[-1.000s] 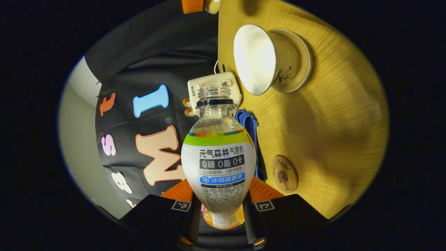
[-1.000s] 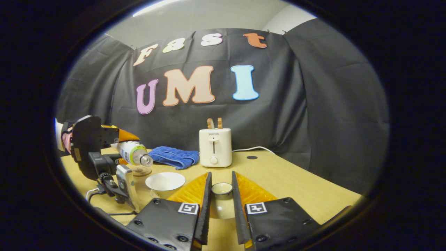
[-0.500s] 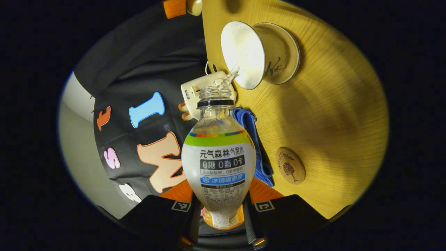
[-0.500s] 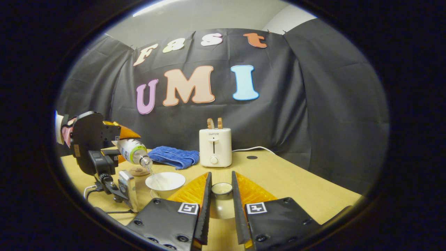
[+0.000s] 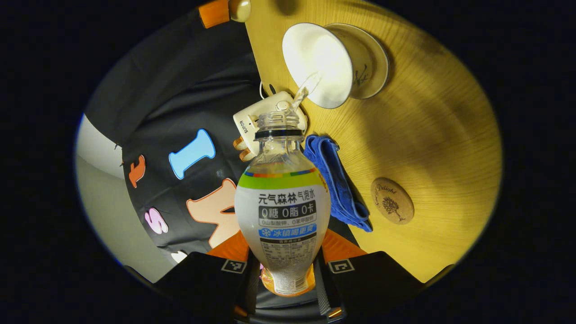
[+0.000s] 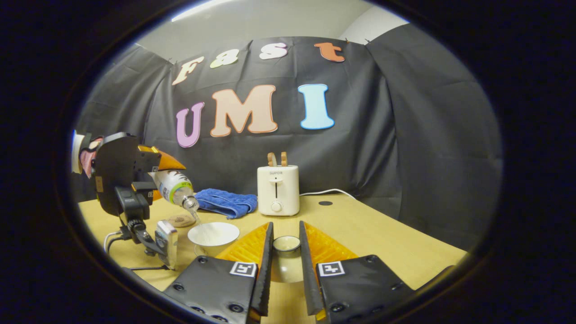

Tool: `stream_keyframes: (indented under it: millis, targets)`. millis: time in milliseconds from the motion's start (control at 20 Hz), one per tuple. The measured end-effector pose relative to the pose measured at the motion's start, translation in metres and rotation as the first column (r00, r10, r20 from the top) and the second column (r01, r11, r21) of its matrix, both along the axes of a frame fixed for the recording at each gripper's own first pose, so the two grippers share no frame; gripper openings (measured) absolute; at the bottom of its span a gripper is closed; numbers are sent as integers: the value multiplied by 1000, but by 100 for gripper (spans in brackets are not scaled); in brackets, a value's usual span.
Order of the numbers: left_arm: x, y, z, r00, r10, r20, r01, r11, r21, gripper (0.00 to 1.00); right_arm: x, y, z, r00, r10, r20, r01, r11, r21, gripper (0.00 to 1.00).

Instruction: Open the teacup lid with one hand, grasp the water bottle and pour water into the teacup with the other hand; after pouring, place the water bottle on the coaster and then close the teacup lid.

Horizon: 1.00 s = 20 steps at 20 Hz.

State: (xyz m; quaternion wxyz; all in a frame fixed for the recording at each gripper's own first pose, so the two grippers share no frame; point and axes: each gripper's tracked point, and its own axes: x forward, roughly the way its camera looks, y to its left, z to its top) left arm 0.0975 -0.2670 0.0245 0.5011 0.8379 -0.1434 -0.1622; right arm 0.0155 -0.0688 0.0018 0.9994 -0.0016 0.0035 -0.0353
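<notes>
My left gripper is shut on the water bottle, which has a white label and no cap. The bottle is tipped toward the white teacup on its saucer, and a thin stream of water runs from its mouth into the cup. In the right gripper view the tilted bottle hangs above the open teacup. My right gripper is shut on the teacup lid, held over the table to the right of the cup. A round wooden coaster lies by the cup.
A white toaster with its cord stands at the back of the wooden table, and a folded blue towel lies left of it. A person's hand holds the left gripper. The coaster sits just behind the cup.
The bottle has tipped further and risen slightly, and water began flowing into the teacup. The right gripper and the lid have stayed still.
</notes>
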Motion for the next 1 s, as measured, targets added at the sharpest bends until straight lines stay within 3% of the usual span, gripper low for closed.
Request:
stream_keyframes:
  millis: [450,1000]
  targets:
    - [3,-7,19,999,-13,49,8,995,104,51,0,0,0,1000,1,0,-1,1000,0,34]
    - [-3,-14,25,996,-46,82,32,986,163,51,1,0,0,1000,3,0,-3,1000,0,36]
